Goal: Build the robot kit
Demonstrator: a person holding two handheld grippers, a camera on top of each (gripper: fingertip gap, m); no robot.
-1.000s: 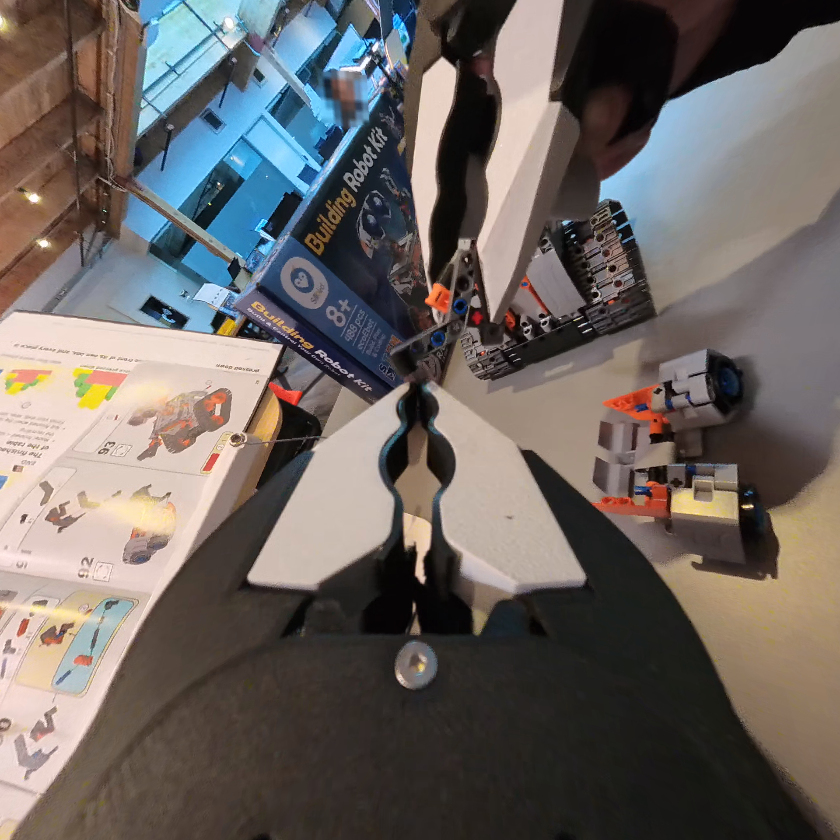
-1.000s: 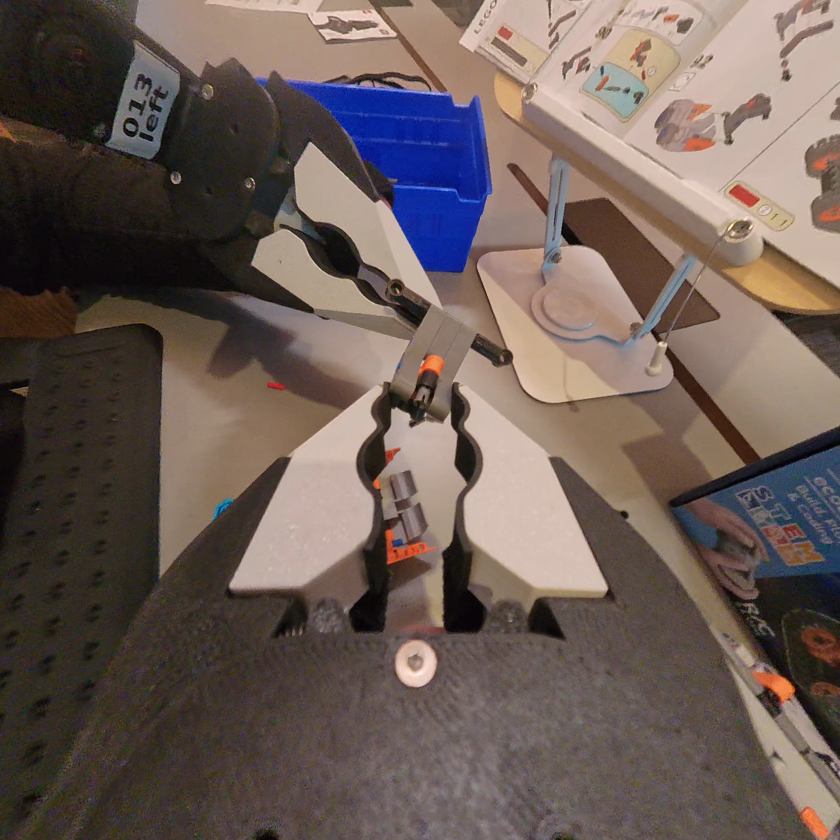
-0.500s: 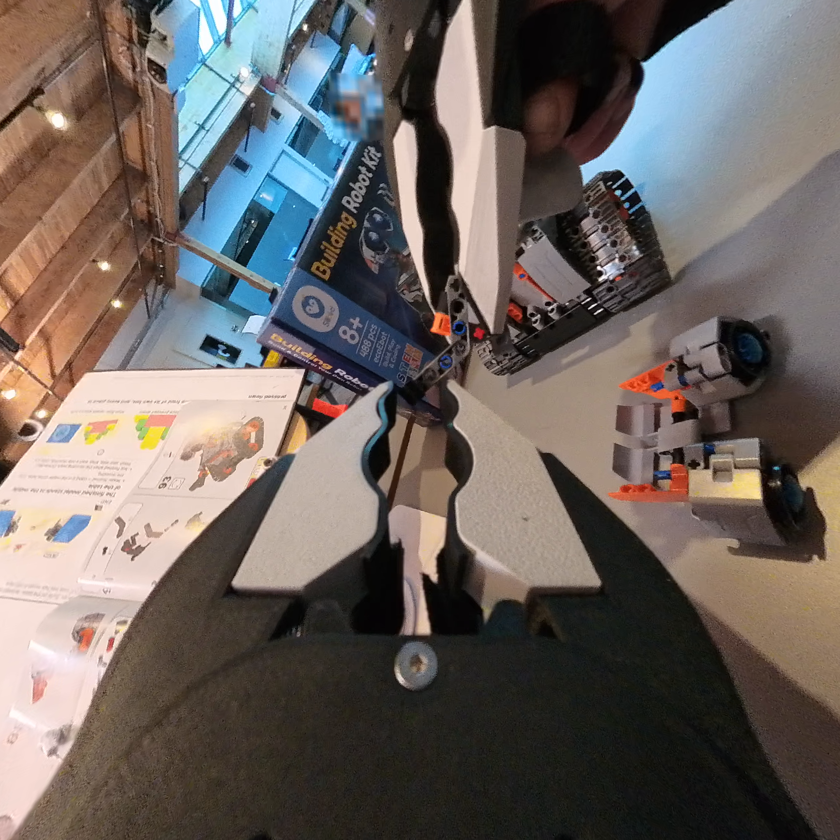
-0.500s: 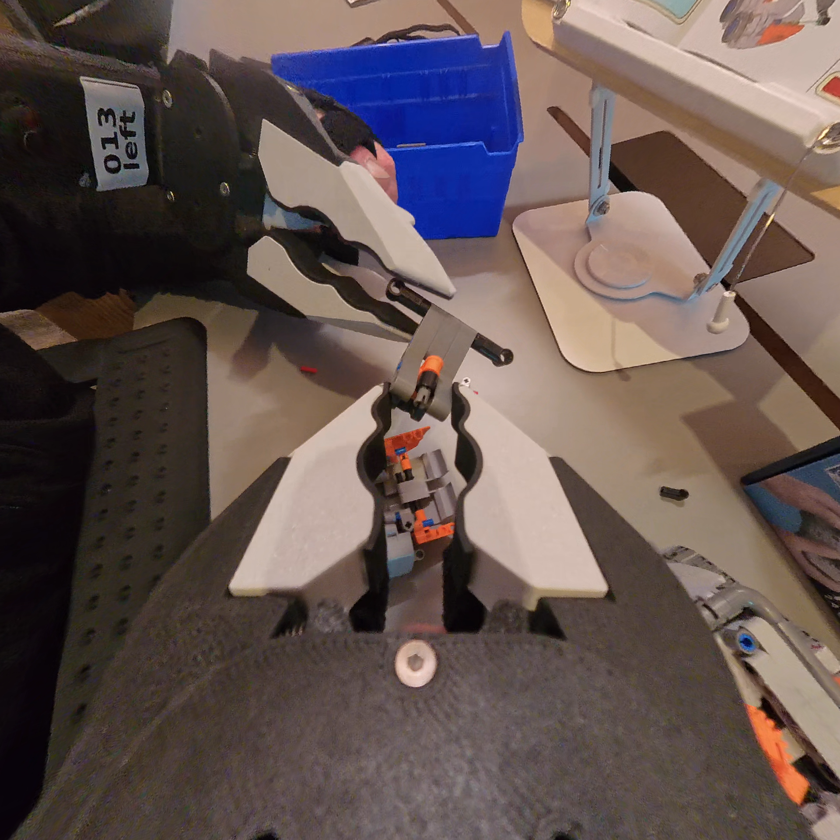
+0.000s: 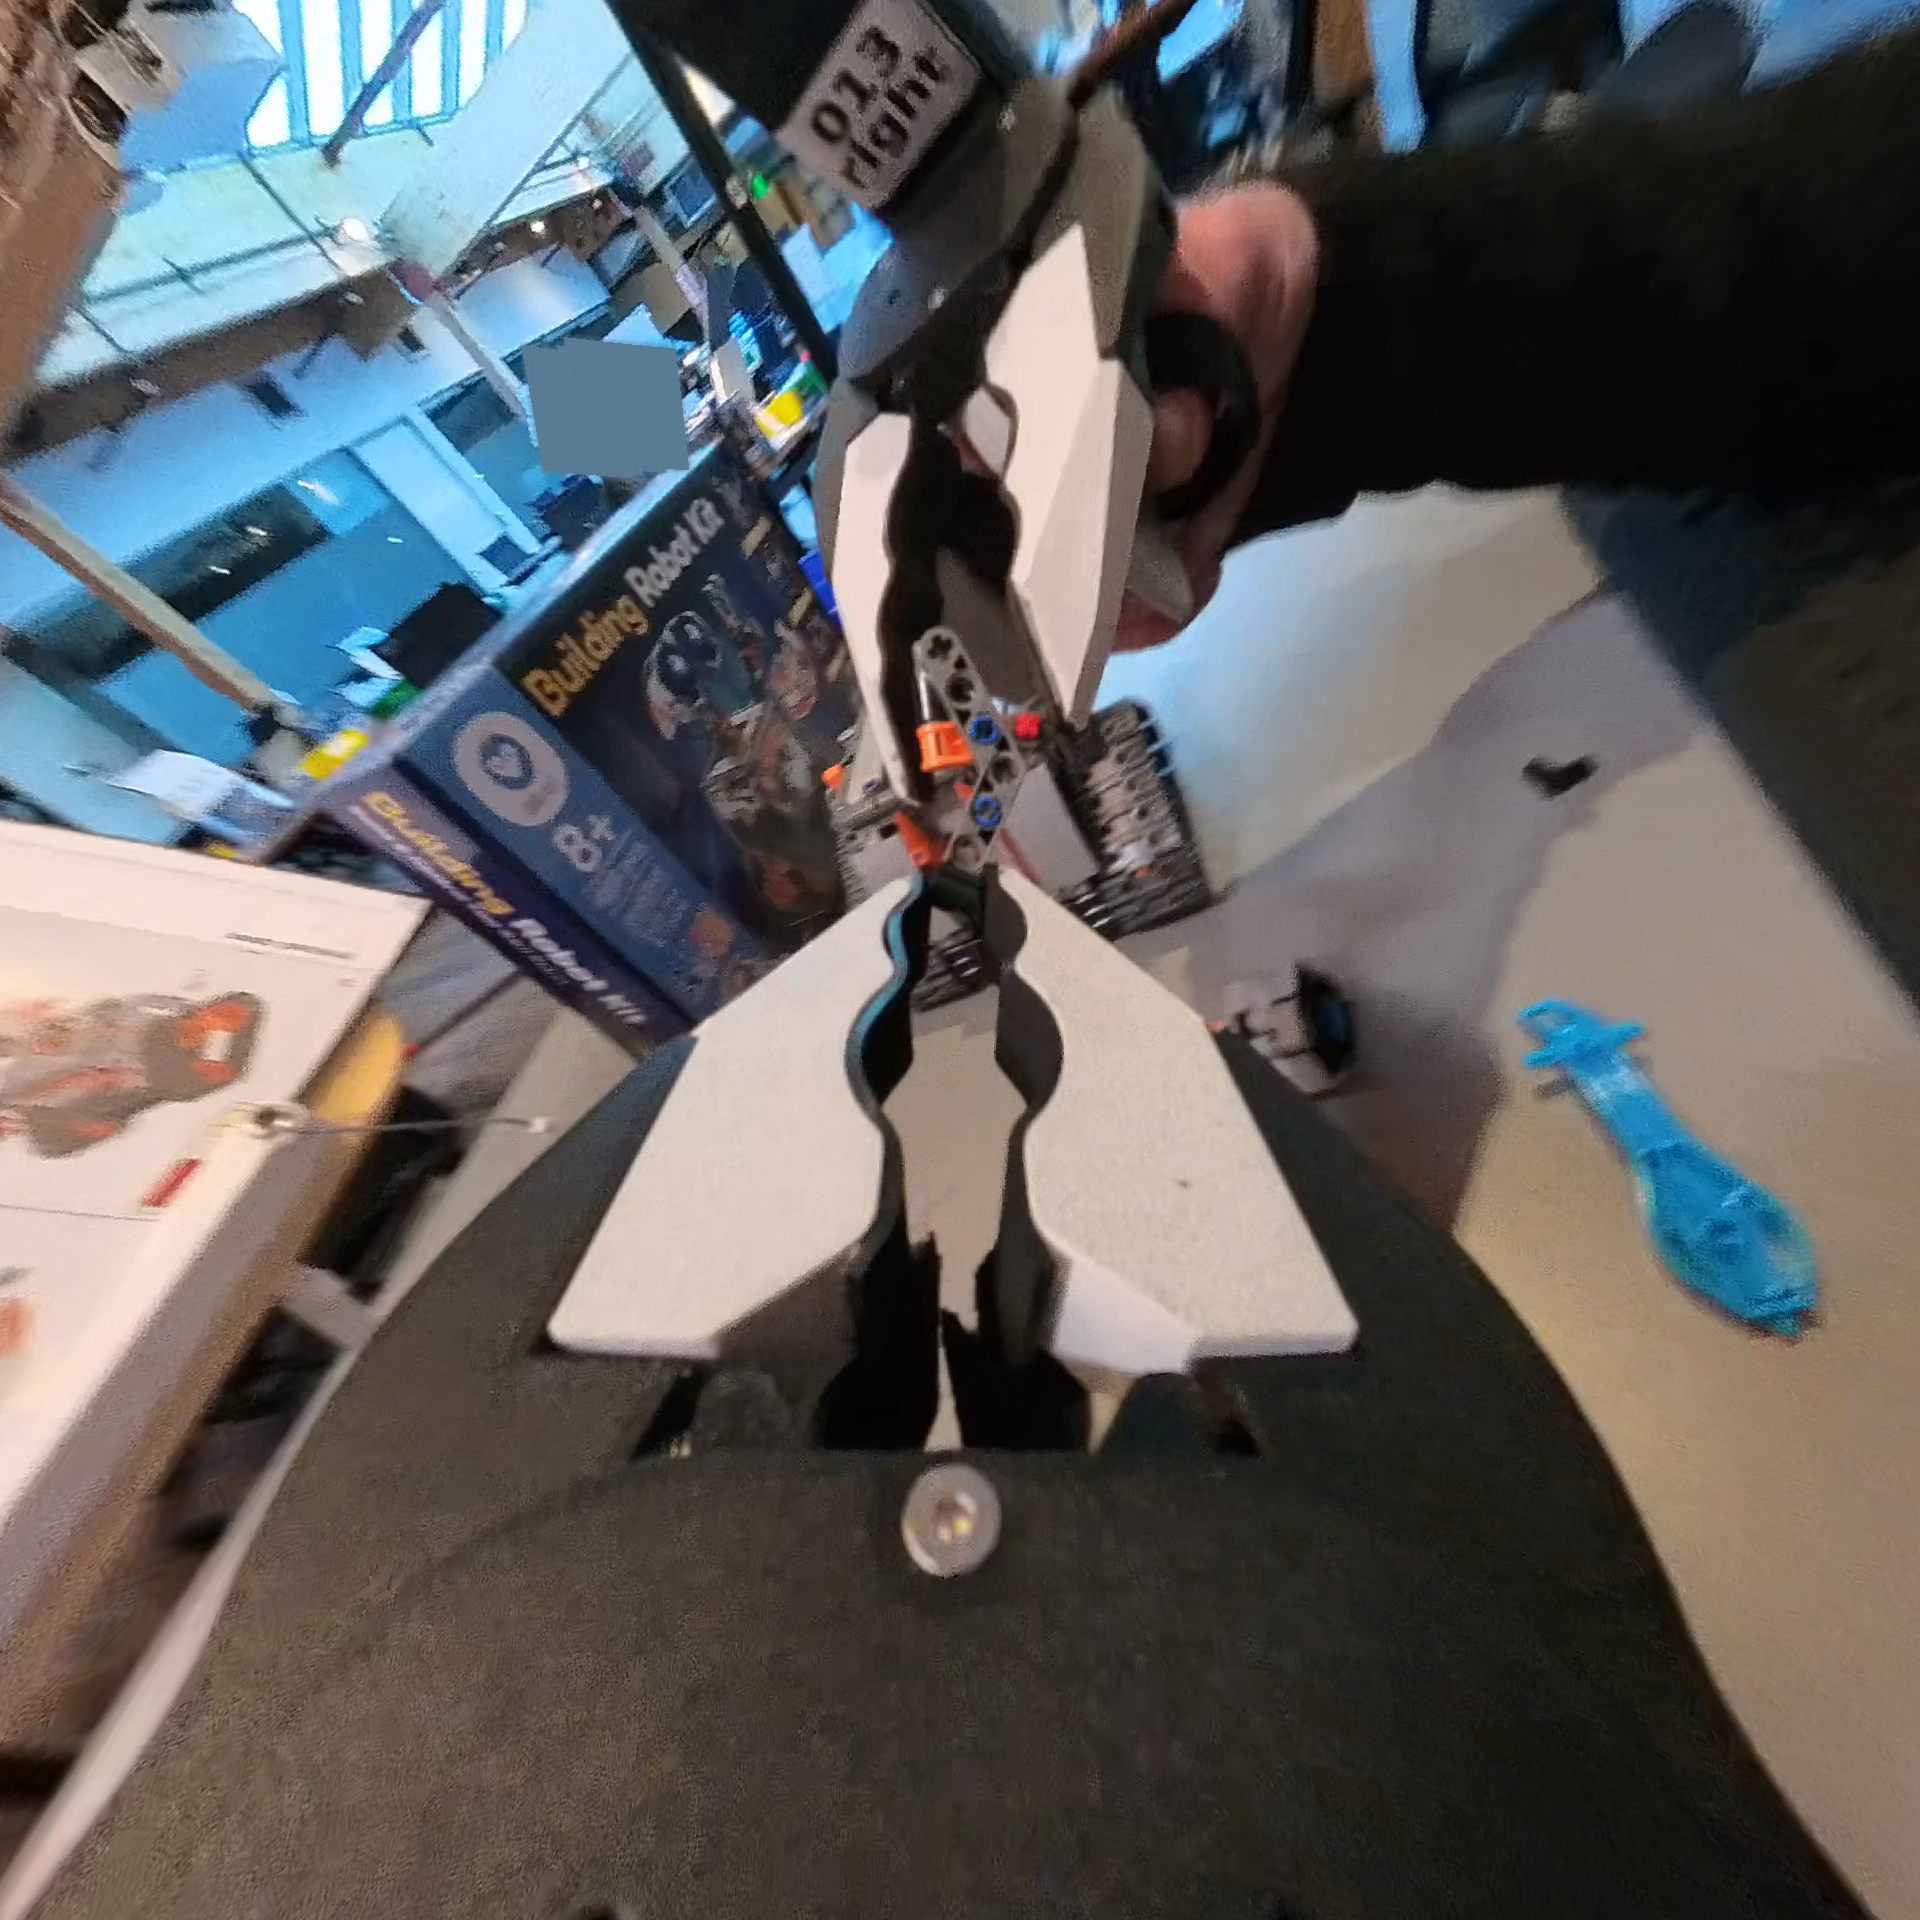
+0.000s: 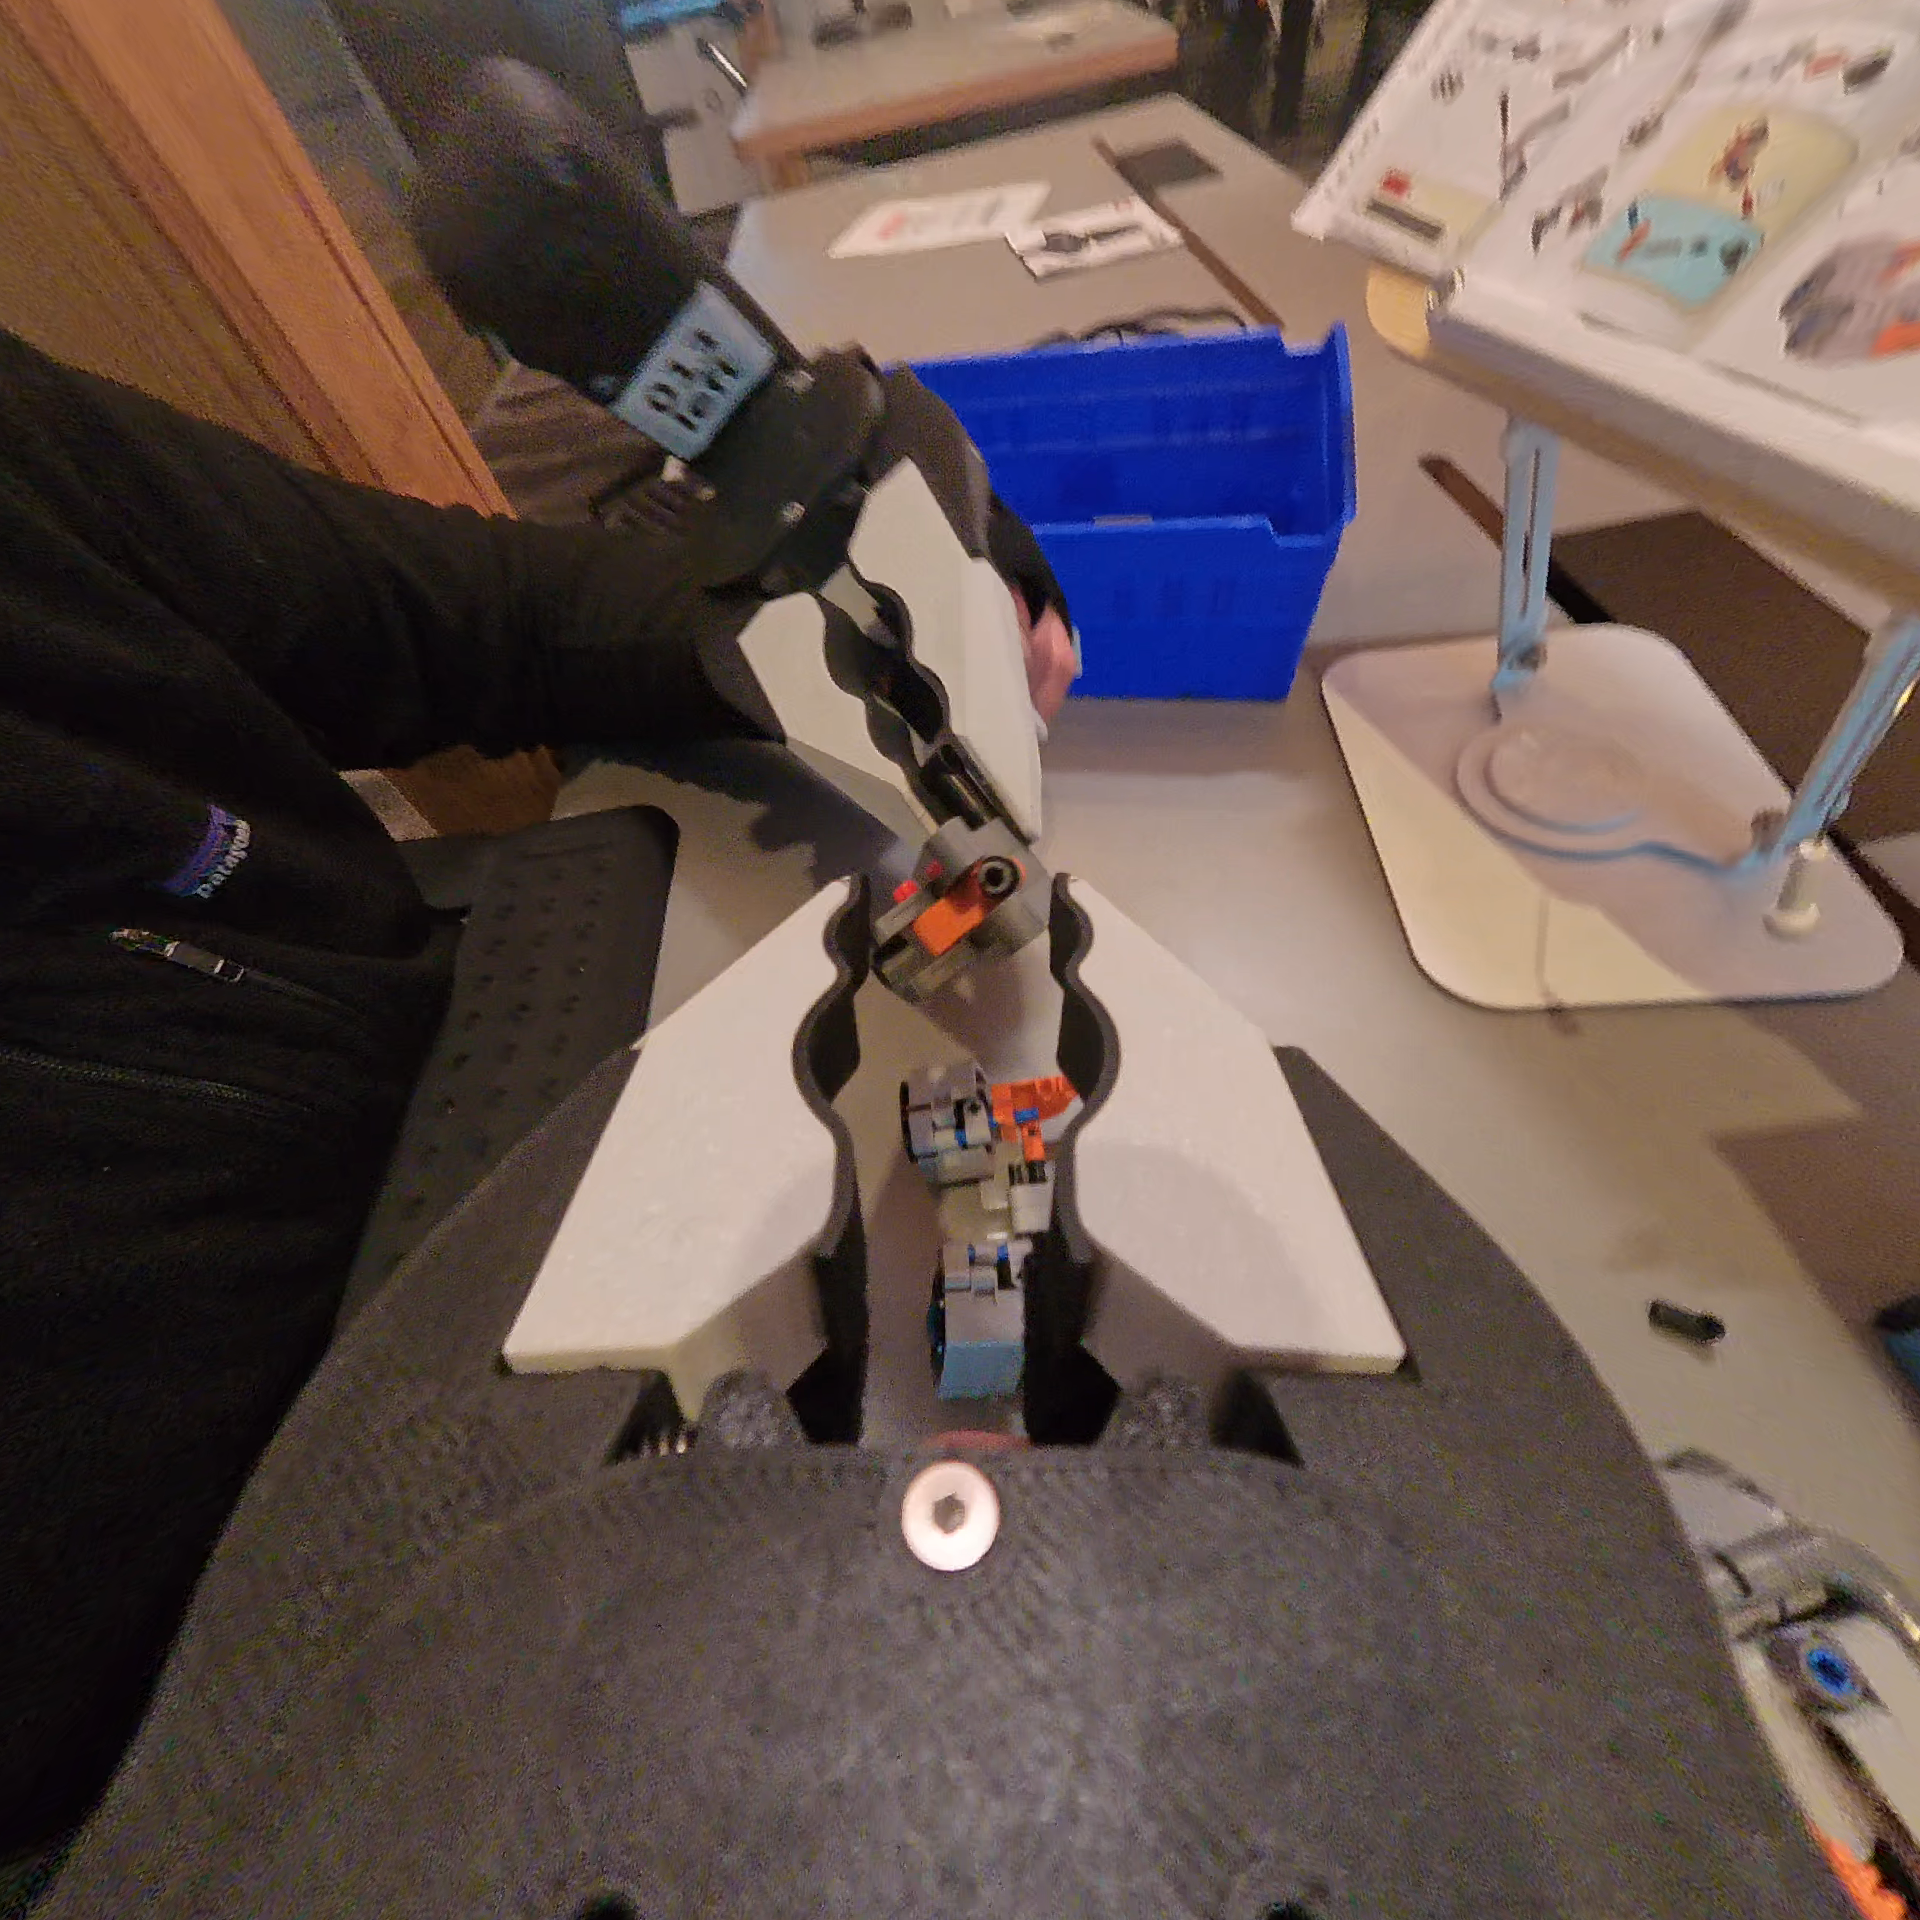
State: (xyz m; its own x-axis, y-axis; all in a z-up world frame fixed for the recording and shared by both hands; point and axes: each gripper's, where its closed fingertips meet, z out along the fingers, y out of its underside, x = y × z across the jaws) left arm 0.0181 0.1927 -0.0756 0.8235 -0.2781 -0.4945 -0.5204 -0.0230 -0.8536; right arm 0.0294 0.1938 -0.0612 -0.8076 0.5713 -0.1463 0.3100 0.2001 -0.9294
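Left gripper [image 5: 954,902]: jaws pinching black axle end of grey-orange brick assembly [image 5: 961,753], held above table [image 5: 1714,831]. Right gripper [image 6: 956,914]: jaws clamped on assembly body. Tracked model [image 5: 1127,821] behind; blue bin [image 6: 1174,520] beyond.

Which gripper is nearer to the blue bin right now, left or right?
Left. The left gripper hangs just in front of the blue bin, its hand overlapping the bin's front wall in the right wrist view. The right gripper sits nearer the camera, farther from the bin.
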